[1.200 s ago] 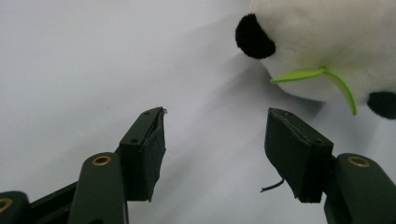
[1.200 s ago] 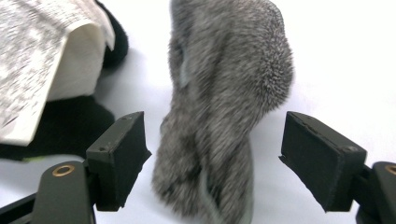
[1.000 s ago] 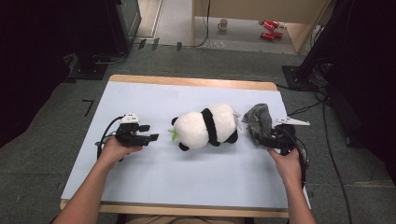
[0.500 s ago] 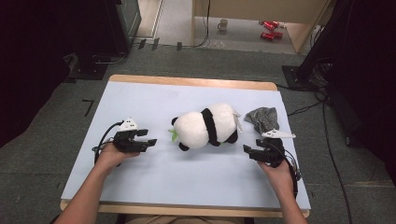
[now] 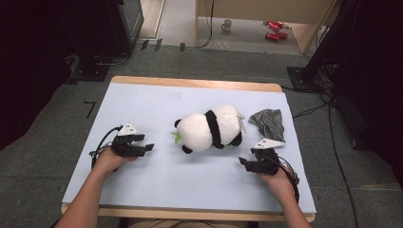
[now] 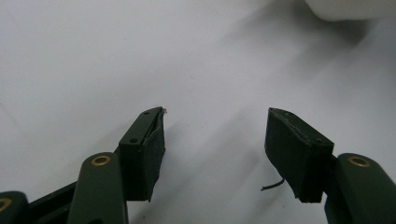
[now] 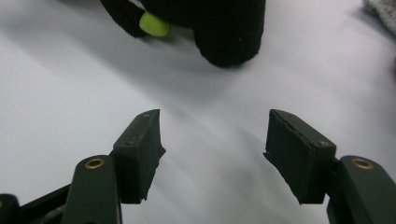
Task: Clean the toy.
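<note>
A black-and-white plush panda (image 5: 210, 128) lies on its side in the middle of the pale blue table top (image 5: 157, 104), with a green bit at its front. A crumpled grey cloth (image 5: 269, 121) lies just right of it. My left gripper (image 5: 146, 147) rests on the table to the panda's left, open and empty (image 6: 215, 135). My right gripper (image 5: 243, 164) sits near the front right, below the cloth, also open and empty (image 7: 215, 135). In the right gripper view a black panda foot (image 7: 227, 44) and a green piece (image 7: 154, 24) lie just ahead of the jaws.
The table's wooden edge (image 5: 190, 83) shows at the back and front. Beyond it on the floor stand a mug (image 5: 227, 24), red items (image 5: 273, 29), dark equipment stands and cables (image 5: 332, 142) at the right.
My right gripper has let go of the grey cloth and drawn back toward the front of the table, now open. The left gripper has shifted slightly nearer the person.
</note>
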